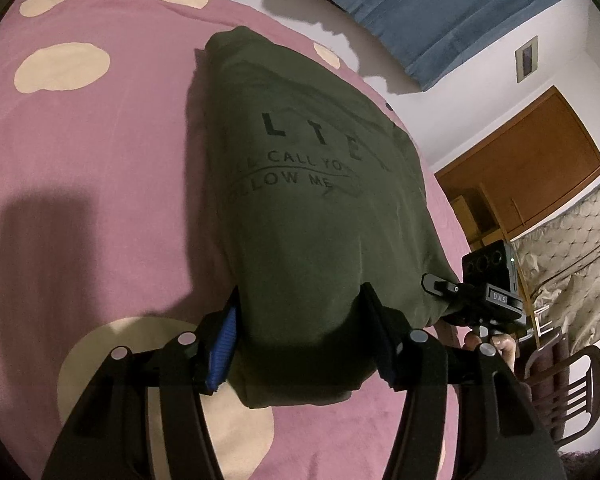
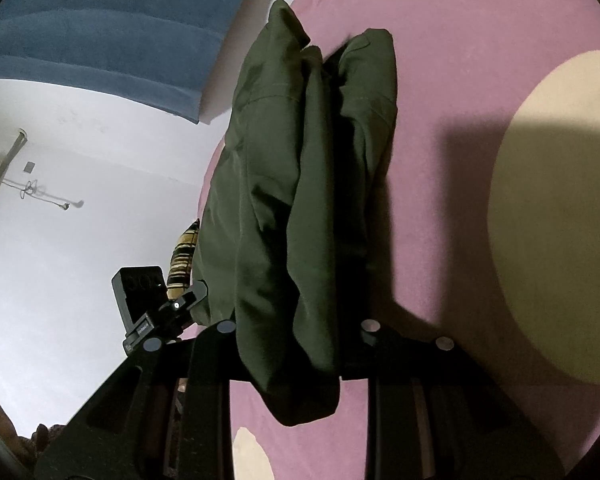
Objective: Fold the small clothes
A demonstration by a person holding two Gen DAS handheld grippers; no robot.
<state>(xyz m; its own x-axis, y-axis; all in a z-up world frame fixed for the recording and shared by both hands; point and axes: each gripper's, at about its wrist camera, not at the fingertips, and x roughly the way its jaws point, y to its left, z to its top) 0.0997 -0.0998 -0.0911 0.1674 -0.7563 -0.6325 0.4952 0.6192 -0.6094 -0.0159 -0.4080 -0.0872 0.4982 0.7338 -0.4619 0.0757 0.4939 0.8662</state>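
An olive green T-shirt (image 1: 300,200) with dark lettering lies lengthwise on a pink bed cover (image 1: 100,140) dotted with cream spots. My left gripper (image 1: 300,320) is shut on the shirt's near edge, and the cloth bunches between its blue-padded fingers (image 1: 224,340). The right gripper's body (image 1: 480,296) shows at the shirt's near right corner, with a hand under it. In the right wrist view the T-shirt (image 2: 268,200) hangs in folds, its near end lifted off the bed cover (image 2: 460,80). My right gripper (image 2: 298,332) is shut on that bunched end. The left gripper (image 2: 160,308) shows at the left.
A blue padded headboard (image 1: 440,8) stands beyond the bed. A wooden door (image 1: 540,152), a quilted beige cloth (image 1: 572,248) and a dark chair (image 1: 572,380) are to the right of the bed. A striped cloth (image 2: 182,256) peeks out behind the shirt, against a white wall (image 2: 80,200).
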